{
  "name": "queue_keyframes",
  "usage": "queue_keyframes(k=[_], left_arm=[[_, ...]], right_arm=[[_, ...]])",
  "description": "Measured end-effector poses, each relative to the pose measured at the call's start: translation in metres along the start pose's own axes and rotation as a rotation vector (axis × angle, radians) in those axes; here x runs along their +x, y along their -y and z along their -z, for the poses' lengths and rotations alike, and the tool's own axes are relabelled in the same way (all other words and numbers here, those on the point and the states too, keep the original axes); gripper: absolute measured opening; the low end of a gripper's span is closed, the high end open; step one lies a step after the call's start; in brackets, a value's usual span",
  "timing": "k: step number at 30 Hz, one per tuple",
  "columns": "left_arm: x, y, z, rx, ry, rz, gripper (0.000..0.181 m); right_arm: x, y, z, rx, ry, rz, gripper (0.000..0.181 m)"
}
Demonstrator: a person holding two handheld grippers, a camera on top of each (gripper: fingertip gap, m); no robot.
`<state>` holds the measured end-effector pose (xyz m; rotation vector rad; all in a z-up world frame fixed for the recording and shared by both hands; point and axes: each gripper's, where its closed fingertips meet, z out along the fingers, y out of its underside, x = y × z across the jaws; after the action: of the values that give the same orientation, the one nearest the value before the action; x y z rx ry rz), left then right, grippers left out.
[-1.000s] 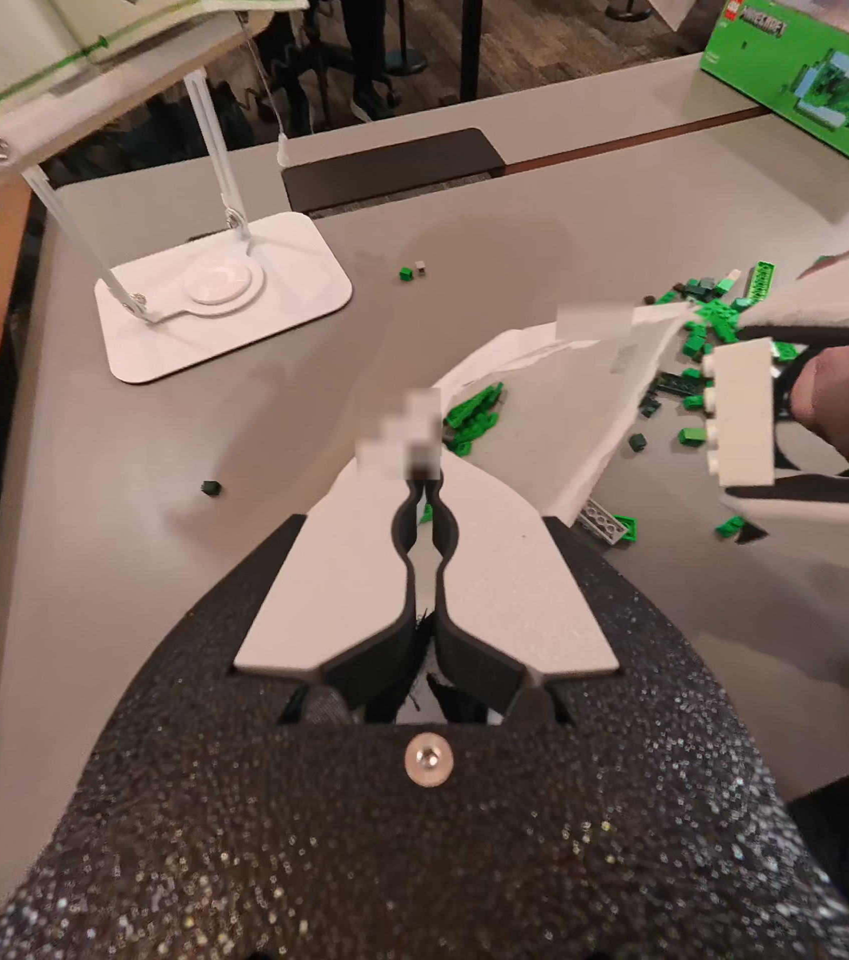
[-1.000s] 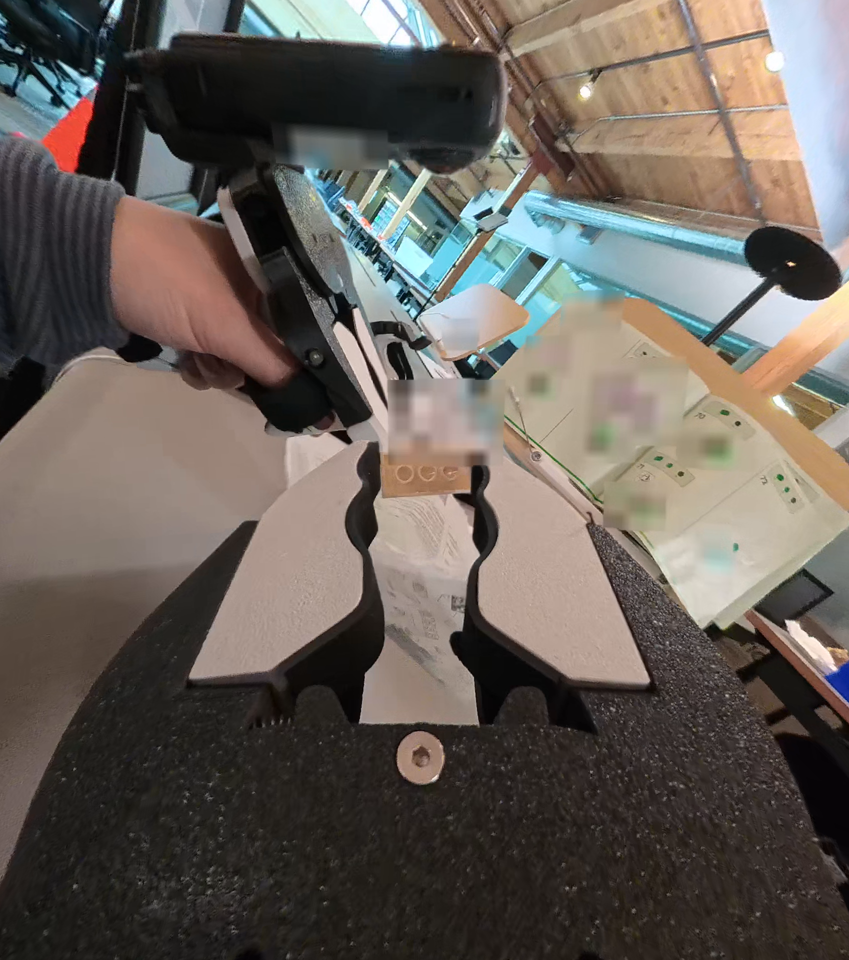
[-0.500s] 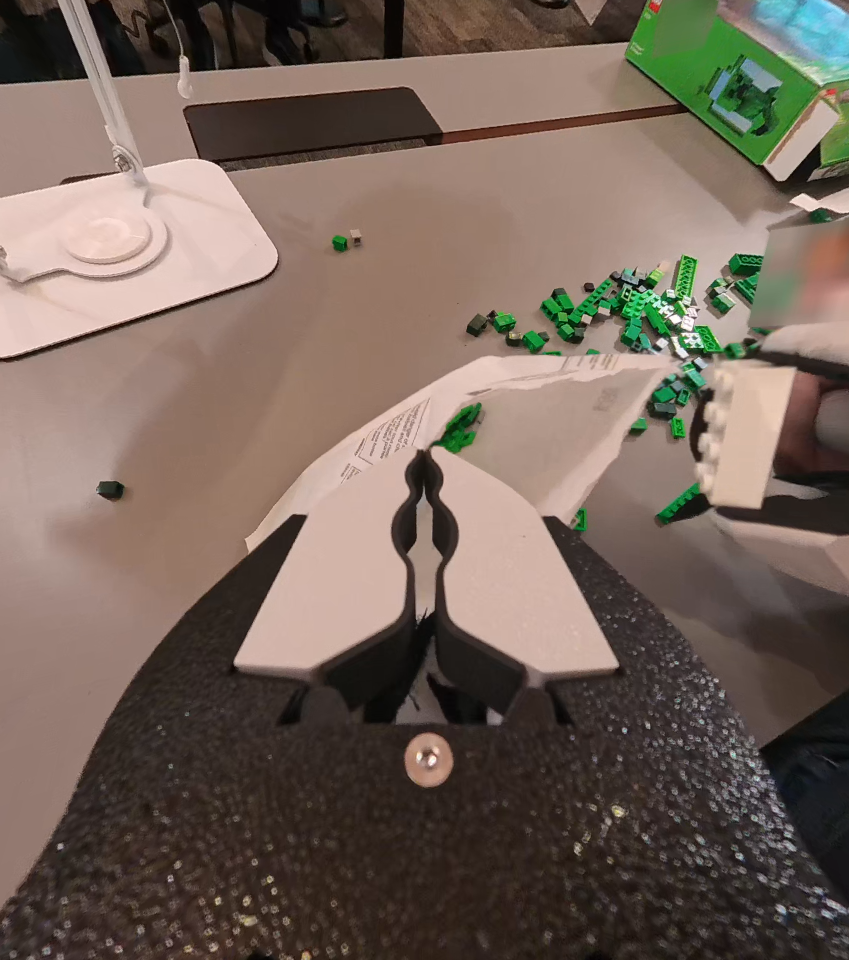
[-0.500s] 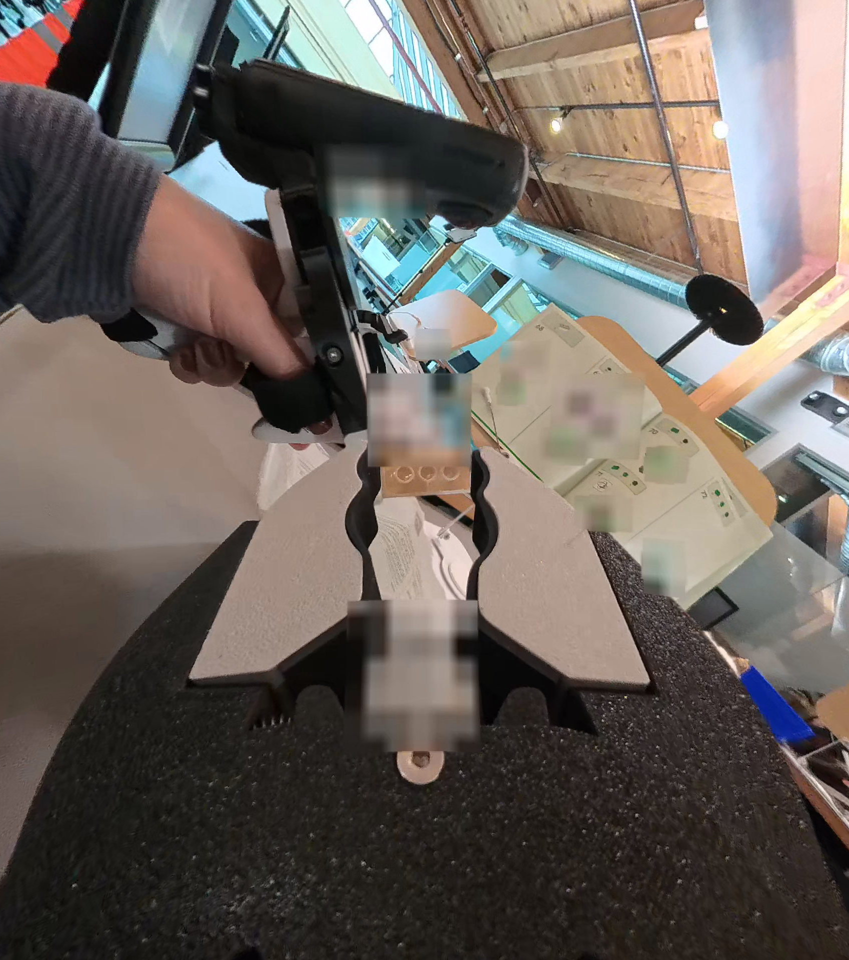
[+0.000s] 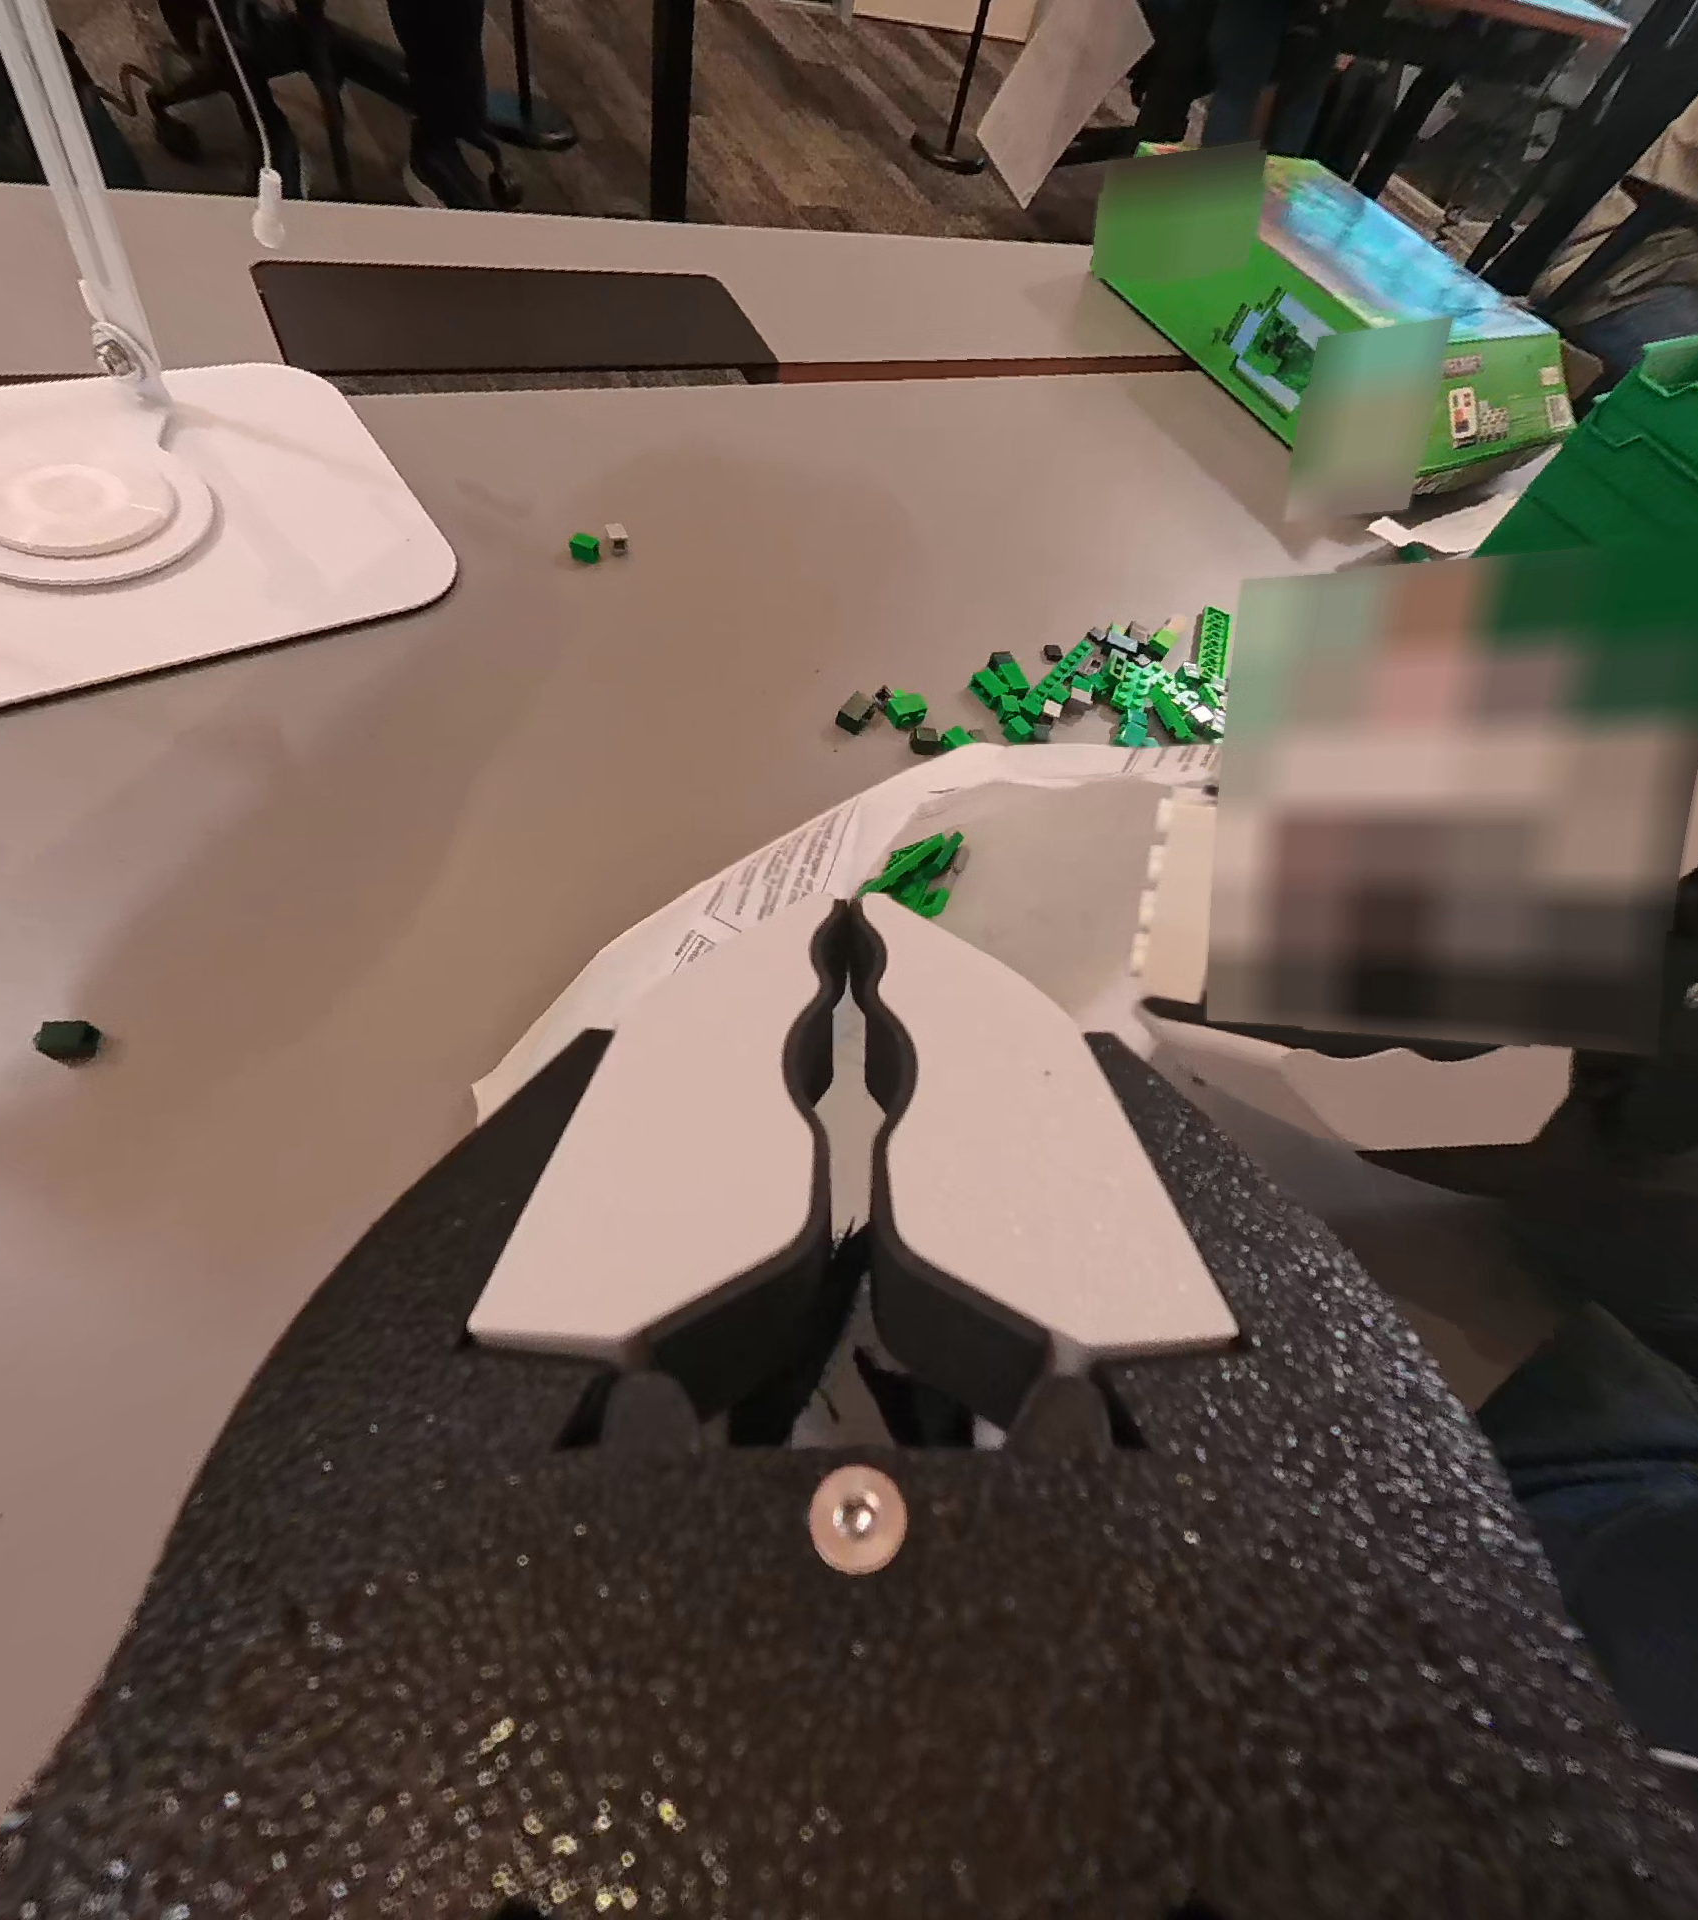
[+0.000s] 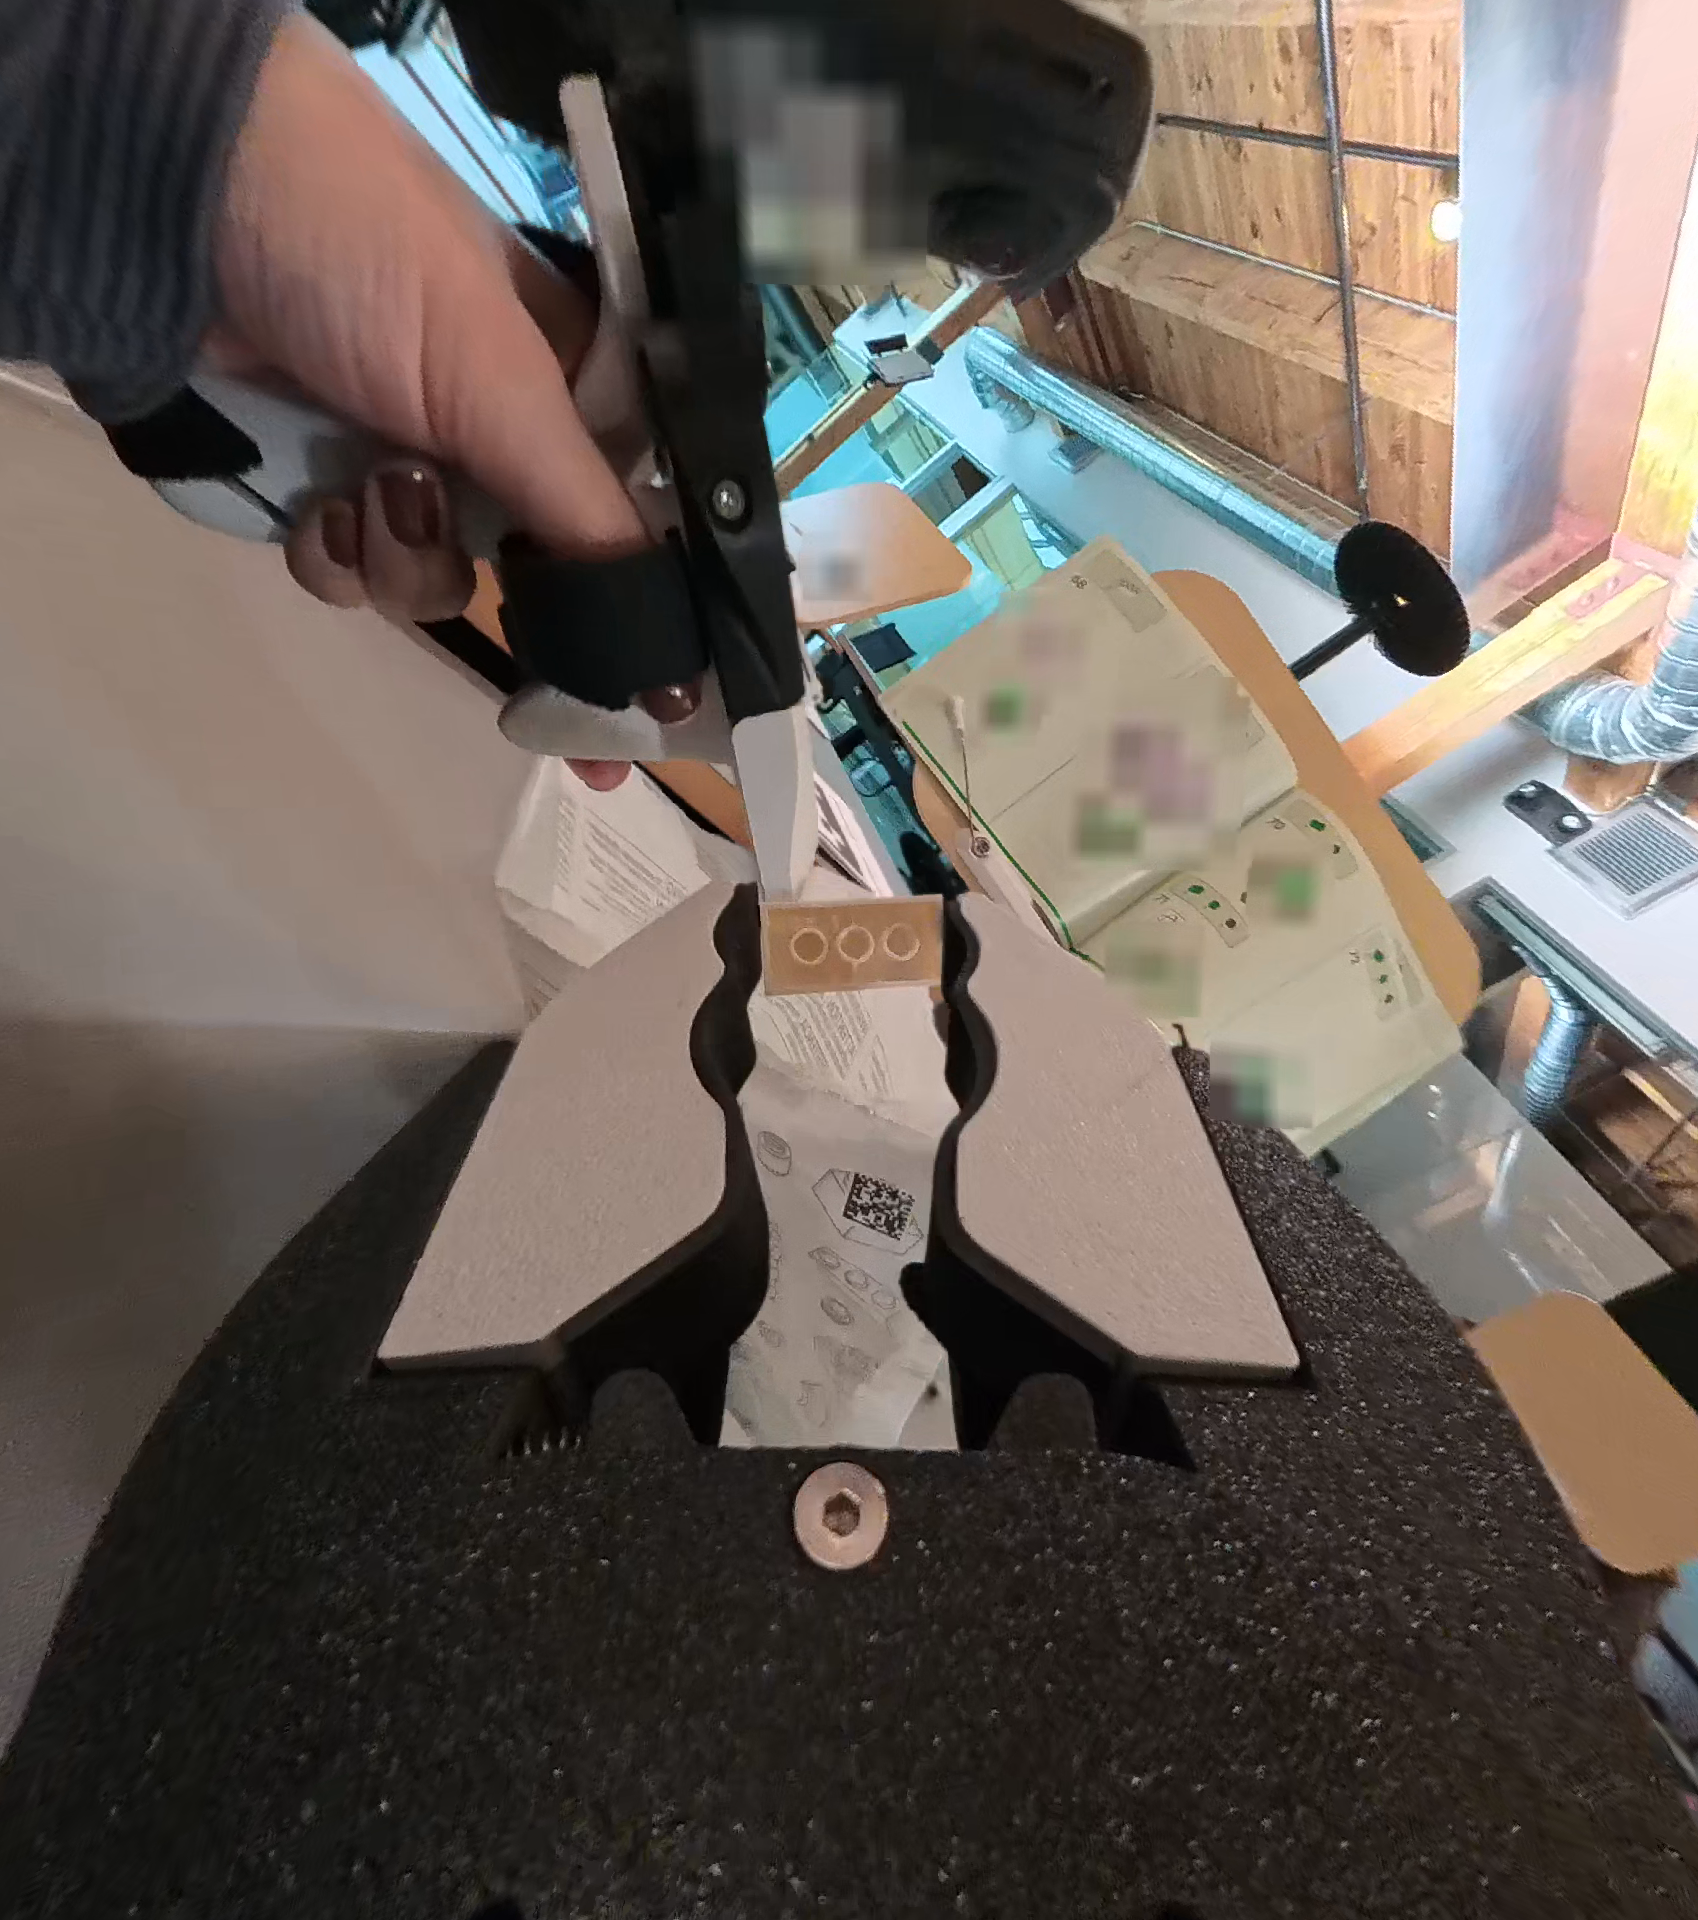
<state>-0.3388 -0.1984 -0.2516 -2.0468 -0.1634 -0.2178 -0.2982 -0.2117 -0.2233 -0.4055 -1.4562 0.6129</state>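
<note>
Left gripper (image 5: 850, 914): jaws pinched on a printed paper bag (image 5: 1032, 831), held above the grey surface (image 5: 409, 883). Right gripper (image 6: 850, 945): jaws clamp a white brick (image 6: 850, 943) just beside the bag. Green bricks (image 5: 1084, 691) scattered beyond; lamp base (image 5: 128, 540) far left, green box (image 5: 1344, 301) at the back.
</note>
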Motion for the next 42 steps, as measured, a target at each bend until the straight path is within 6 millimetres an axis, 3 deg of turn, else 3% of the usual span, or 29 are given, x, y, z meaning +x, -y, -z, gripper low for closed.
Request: queue_keyframes(k=[9,18,22,25,28,30,36,38,42], left_arm=[[0.004,-0.003,-0.004,-0.020,-0.007,-0.013,0.000],[-0.002,-0.003,-0.004,-0.021,0.026,-0.014,0.000],[-0.006,-0.004,-0.005,-0.026,0.062,-0.036,0.000],[-0.009,-0.005,-0.007,-0.036,0.085,-0.046,0.000],[-0.011,-0.008,-0.009,-0.047,0.083,-0.042,0.000],[-0.012,-0.009,-0.011,-0.054,0.084,-0.041,0.000],[-0.011,-0.014,-0.017,-0.086,0.096,-0.064,0.000],[-0.012,-0.015,-0.018,-0.091,0.104,-0.066,0.000],[-0.014,-0.017,-0.018,-0.103,0.116,-0.070,0.000]], right_arm=[[-0.012,-0.018,-0.007,-0.118,0.017,0.130,0.033],[-0.021,-0.020,-0.010,-0.118,0.079,0.026,0.048],[-0.012,-0.009,-0.004,-0.073,0.079,-0.045,0.049],[0.012,0.001,0.013,-0.054,0.067,-0.131,0.050],[0.045,-0.001,0.052,-0.064,0.030,-0.250,0.048],[0.064,-0.016,0.086,-0.107,-0.004,-0.307,0.048],[0.104,-0.102,0.220,-0.498,-0.135,-0.361,0.043],[0.102,-0.127,0.266,-0.640,-0.146,-0.412,0.044],[0.074,-0.159,0.337,-0.848,-0.066,-0.568,0.043]])
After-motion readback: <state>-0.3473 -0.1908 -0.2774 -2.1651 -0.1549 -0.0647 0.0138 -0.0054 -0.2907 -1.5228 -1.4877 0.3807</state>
